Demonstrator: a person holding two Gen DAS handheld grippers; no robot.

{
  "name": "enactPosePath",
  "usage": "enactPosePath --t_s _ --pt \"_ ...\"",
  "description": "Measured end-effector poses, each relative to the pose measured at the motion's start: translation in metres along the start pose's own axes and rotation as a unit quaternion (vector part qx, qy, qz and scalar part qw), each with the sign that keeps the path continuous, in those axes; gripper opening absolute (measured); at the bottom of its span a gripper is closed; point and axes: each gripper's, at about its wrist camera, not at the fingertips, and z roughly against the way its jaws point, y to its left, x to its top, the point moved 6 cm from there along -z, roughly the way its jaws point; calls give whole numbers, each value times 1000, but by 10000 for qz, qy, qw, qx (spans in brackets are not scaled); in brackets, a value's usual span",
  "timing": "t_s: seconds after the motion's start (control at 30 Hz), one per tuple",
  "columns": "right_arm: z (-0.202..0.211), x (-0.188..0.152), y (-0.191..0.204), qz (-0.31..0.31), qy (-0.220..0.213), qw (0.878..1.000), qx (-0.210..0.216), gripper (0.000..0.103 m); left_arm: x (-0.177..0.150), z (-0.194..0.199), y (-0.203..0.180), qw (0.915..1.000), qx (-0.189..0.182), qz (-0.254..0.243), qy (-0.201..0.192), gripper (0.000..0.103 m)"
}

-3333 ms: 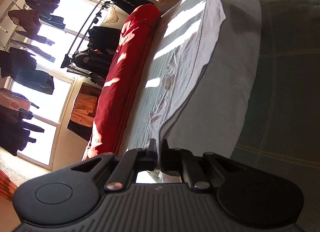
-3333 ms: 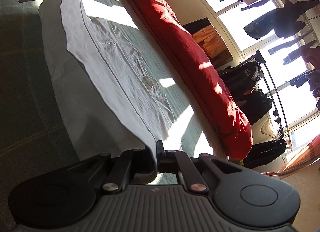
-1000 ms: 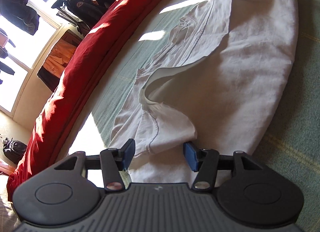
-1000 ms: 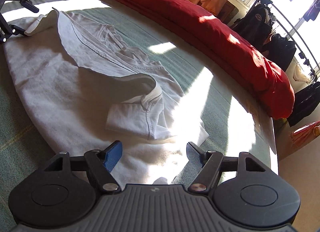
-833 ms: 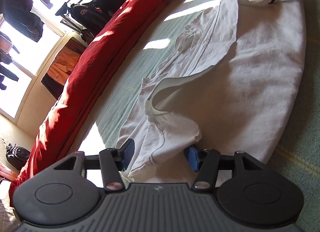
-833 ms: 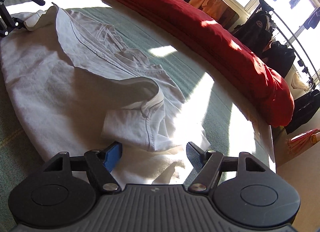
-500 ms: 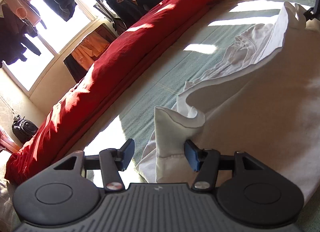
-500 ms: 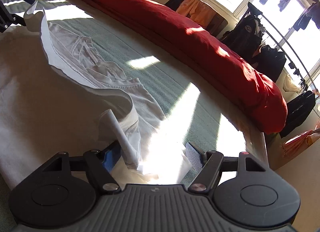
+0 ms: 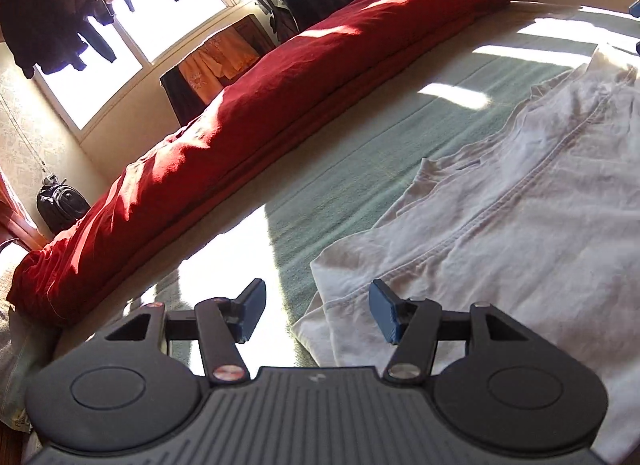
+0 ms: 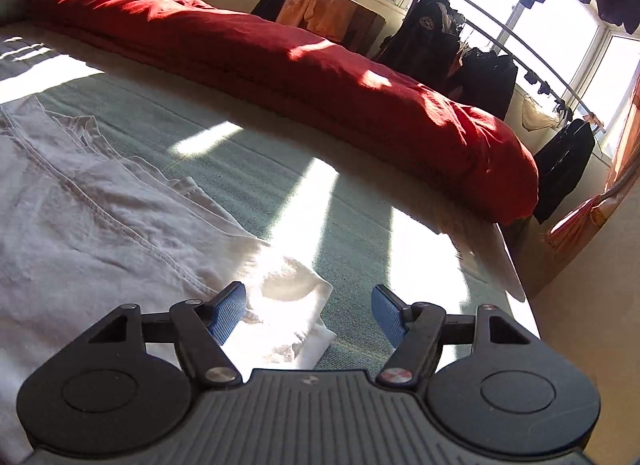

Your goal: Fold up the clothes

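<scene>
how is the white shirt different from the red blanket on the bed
The white shirt lies flat and thin; the red blanket is bunched into a long thick roll. The shirt sits near both grippers; the blanket runs along the bed's far edge, toward the windows. Both rest on the green bed cover, partly in sunlight.

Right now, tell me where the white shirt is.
The white shirt lies flat on the green bedspread, on the near side of the long red duvet. It fills the right of the left wrist view and the left of the right wrist view.
</scene>
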Motion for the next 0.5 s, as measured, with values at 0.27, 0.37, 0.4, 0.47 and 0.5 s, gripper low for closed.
enactPosePath --t_s 0.27,0.37,0.4,0.47,0.5 --pt "-37 -6 19 -156 532 9972 507 24 -16 -7 -11 9978 -378 332 427 60" --pt "-39 -11 -2 -801 637 9935 502 26 -31 -12 6 9952 -108 631 742 60" --pt "-32 -11 -8 -950 615 9922 532 26 -33 -8 10 9949 -88 667 751 60" --pt "-15 -12 -15 -1160 580 9892 683 26 -35 8 15 9952 -109 686 686 57" --pt "-6 -14 -16 -1235 568 9874 807 26 -34 17 16 9953 -205 725 605 57"
